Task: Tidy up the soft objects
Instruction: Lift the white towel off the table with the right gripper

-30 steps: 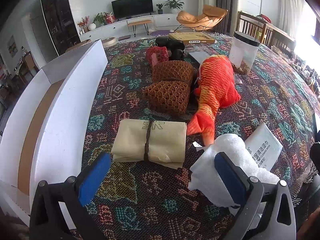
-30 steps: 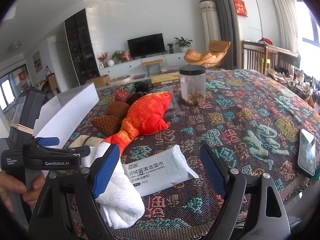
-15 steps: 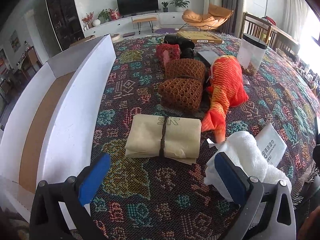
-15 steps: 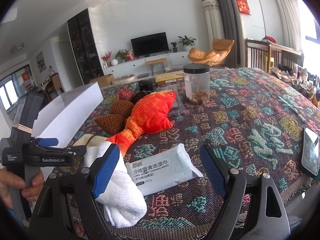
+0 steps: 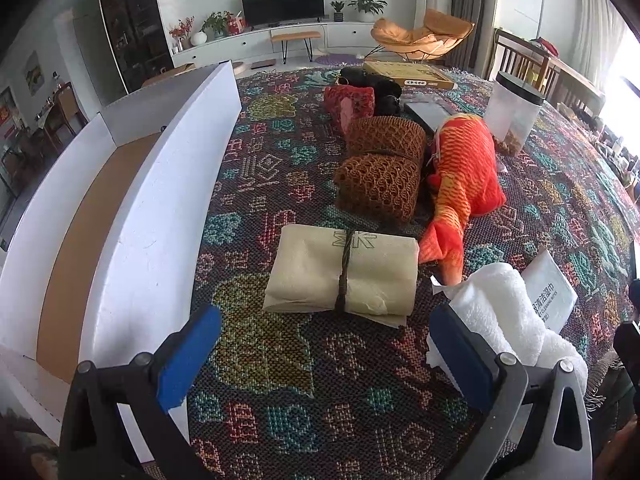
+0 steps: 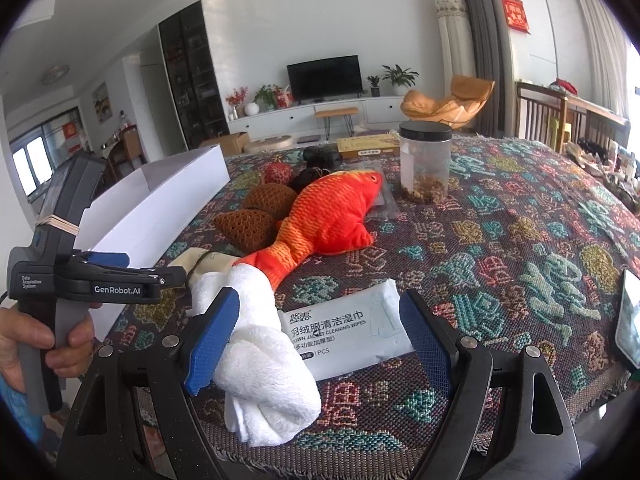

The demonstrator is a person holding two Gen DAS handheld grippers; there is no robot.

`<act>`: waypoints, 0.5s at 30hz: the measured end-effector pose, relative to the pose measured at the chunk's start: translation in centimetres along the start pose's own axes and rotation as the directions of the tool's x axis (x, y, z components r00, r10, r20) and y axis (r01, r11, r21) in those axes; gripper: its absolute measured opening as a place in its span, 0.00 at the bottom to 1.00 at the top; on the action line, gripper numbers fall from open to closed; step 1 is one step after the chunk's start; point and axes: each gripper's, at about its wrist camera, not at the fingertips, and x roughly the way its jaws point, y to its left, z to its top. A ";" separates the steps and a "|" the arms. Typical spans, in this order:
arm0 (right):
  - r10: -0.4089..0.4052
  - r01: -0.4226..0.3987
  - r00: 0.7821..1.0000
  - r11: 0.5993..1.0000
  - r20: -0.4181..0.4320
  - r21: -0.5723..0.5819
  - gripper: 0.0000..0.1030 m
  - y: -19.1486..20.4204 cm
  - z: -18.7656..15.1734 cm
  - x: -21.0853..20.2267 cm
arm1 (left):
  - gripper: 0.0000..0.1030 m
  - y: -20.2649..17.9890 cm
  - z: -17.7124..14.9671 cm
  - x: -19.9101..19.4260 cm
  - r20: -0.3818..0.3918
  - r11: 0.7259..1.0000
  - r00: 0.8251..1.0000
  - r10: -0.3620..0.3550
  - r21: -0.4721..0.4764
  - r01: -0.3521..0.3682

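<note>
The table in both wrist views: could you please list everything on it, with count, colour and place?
white box: 1, white with brown floor, open, left edge
beige cloth bundle: 1, tied with dark cord, near centre
brown mesh pouches: 2, behind the bundle
red pouch: 1, farther back
plush fish: 1, orange, centre
white towel: 1, rolled, near edge
wipes pack: 1, white, beside the towel
clear jar: 1, black lid, behind the fish
flat box: 1, tan, far edge
phone: 1, right edge
left hand-held gripper: open
right hand-held gripper: open
</note>
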 end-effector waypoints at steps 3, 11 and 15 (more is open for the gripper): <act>0.005 -0.005 1.000 1.000 -0.007 -0.004 0.82 0.1 0.0 0.1 | 1.00 0.0 0.0 -0.1 0.005 1.000 1.000 -0.001 0.001 0.001; 0.024 -0.024 0.999 1.000 -0.025 -0.010 0.82 0.3 -0.1 0.4 | 1.00 -0.1 -0.2 0.1 -0.007 1.000 1.000 -0.002 0.011 0.002; 0.033 -0.034 0.999 0.999 -0.033 -0.020 0.82 0.5 -0.1 0.5 | 1.00 -0.1 -0.2 0.1 -0.006 1.000 1.000 -0.003 0.010 0.003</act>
